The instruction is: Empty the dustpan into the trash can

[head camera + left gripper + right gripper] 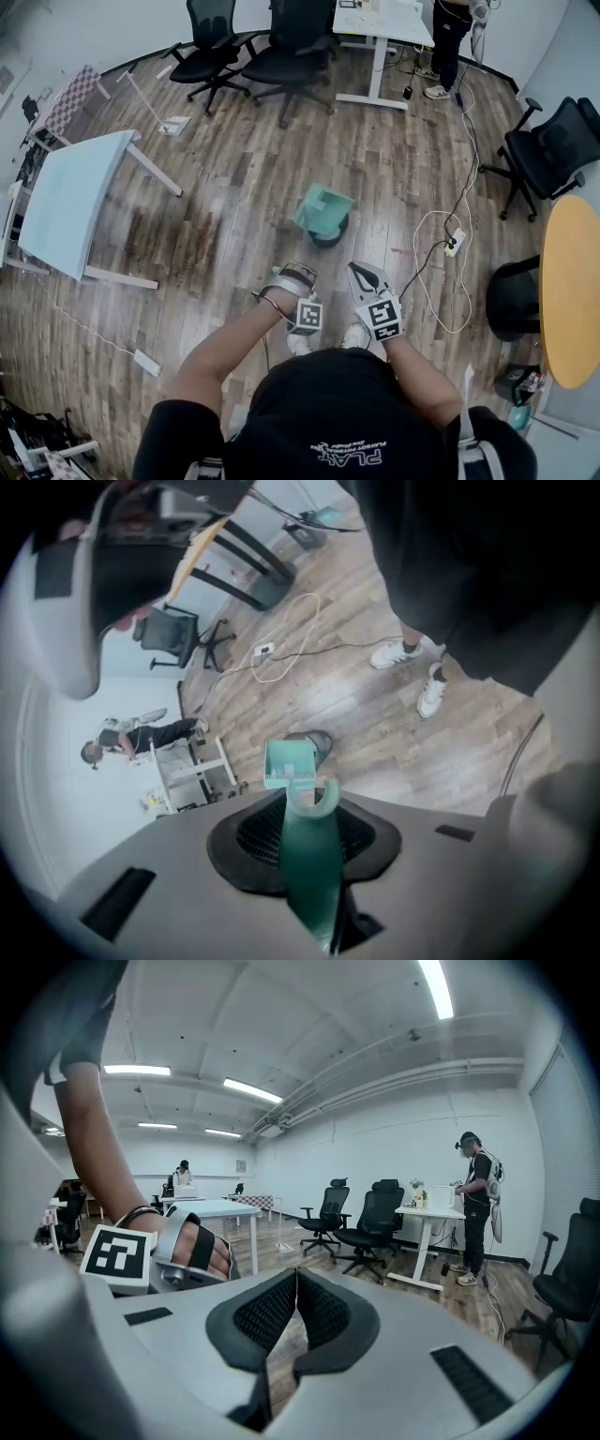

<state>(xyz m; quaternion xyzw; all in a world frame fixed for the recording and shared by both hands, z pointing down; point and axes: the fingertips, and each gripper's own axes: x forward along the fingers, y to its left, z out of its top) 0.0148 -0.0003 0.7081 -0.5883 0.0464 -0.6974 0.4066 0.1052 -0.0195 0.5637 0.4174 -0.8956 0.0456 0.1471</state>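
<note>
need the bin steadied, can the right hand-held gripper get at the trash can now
Probably yes: the right hand-held gripper is shut and empty, with bare floor between it and the trash can. The dustpan in the left hand-held gripper sits over the can's top, leaving its side free.

dustpan: teal plastic, smooth; floor: wood planks, slight sheen

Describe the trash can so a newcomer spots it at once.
Between the pale blue table and the round yellow table, on the wood floor, stands the trash can. It is the small dark round bin half hidden under a teal dustpan.
</note>
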